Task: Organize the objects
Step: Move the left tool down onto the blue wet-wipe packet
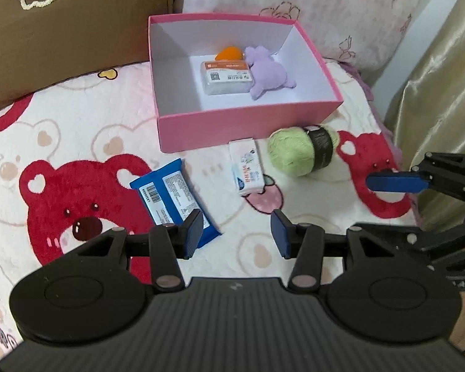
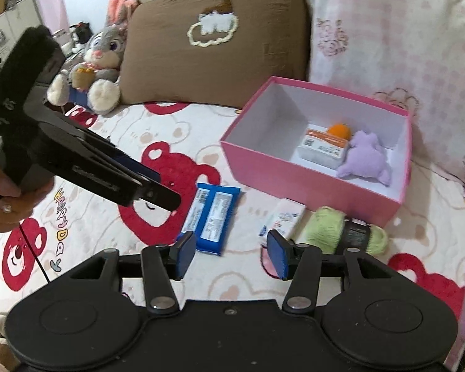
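Observation:
A pink box (image 1: 232, 130) (image 2: 294, 170) stands open on the bed. In it lie a white tissue pack (image 1: 226, 77) (image 2: 322, 150), an orange ball (image 1: 229, 53) (image 2: 339, 130) and a purple plush (image 1: 269, 74) (image 2: 365, 161). In front of the box lie a blue packet (image 1: 167, 195) (image 2: 214, 217), a small white tissue pack (image 1: 246, 167) (image 2: 285, 220) and a green yarn ball (image 1: 297, 152) (image 2: 328, 228). My left gripper (image 1: 235, 234) is open and empty above the blanket near the blue packet. My right gripper (image 2: 231, 255) is open and empty, short of the packet and yarn.
A bear-print blanket (image 1: 77, 155) covers the bed. A brown pillow (image 2: 217, 40) and a pink-white pillow (image 1: 294, 9) stand behind the box. A grey rabbit plush (image 2: 93, 68) sits at the back left. A curtain (image 1: 443, 93) hangs at the right.

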The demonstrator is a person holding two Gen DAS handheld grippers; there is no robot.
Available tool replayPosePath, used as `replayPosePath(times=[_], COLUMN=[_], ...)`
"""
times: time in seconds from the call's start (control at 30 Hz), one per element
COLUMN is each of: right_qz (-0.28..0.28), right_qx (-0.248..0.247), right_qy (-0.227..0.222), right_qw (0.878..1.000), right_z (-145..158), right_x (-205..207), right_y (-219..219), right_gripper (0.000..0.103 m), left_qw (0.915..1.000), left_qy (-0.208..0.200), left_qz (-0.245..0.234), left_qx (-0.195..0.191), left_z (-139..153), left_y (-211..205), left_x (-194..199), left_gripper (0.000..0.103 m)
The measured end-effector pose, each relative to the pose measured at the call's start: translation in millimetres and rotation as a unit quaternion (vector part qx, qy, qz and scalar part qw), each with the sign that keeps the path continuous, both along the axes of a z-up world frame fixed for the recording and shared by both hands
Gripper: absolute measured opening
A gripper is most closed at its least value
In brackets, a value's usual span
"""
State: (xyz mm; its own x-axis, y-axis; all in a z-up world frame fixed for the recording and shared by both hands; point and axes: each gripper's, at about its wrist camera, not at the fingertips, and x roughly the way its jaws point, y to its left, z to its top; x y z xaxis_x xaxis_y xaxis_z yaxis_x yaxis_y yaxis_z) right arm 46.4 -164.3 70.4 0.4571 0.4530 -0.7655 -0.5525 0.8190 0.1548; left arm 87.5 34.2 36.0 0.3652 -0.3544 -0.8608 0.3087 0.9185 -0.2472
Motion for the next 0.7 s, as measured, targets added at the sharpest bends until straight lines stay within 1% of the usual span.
replayPosePath(times=[0.1, 0.2, 0.27, 0.33, 0.5, 0.6, 0.7], right_qz=[0.018, 0.035, 0.049, 0.063, 0.101, 0.109, 0.103], right_qx=[-0.005, -0.012, -0.01, -0.002, -0.004, 0.007, 0.022], right_qy=[-0.003, 0.002, 0.003, 0.002, -0.017, -0.015, -0.01], right_qw=[1.0, 0.999, 0.999, 0.998, 0.995, 0.994, 0.994], right_z=[-15, -30, -38, -46, -72, -90, -106], right_x=[-2, 0, 2, 2, 2, 9, 22], right_y=[16, 32, 41, 48, 73, 82, 87], right_gripper=[0.064, 0.064, 0.064, 0.067, 0.077, 0.078, 0.08], left_qw=[0.9999, 0.9996, 0.9993, 0.9991, 0.9982, 0.9971, 0.9956], left_qy=[0.001, 0.02, 0.016, 0.013, 0.014, 0.009, -0.001], left_qz=[0.012, 0.021, 0.031, 0.04, 0.058, 0.074, 0.091], left_qx=[-0.001, 0.008, 0.012, 0.012, -0.007, -0.009, -0.023], left_z=[-16, -31, -37, -43, -67, -80, -91], left_y=[8, 16, 23, 29, 41, 46, 53], left_x=[1, 8, 12, 13, 15, 18, 20], left_gripper=[0.047, 0.047, 0.047, 0.047, 0.047, 0.048, 0.051])
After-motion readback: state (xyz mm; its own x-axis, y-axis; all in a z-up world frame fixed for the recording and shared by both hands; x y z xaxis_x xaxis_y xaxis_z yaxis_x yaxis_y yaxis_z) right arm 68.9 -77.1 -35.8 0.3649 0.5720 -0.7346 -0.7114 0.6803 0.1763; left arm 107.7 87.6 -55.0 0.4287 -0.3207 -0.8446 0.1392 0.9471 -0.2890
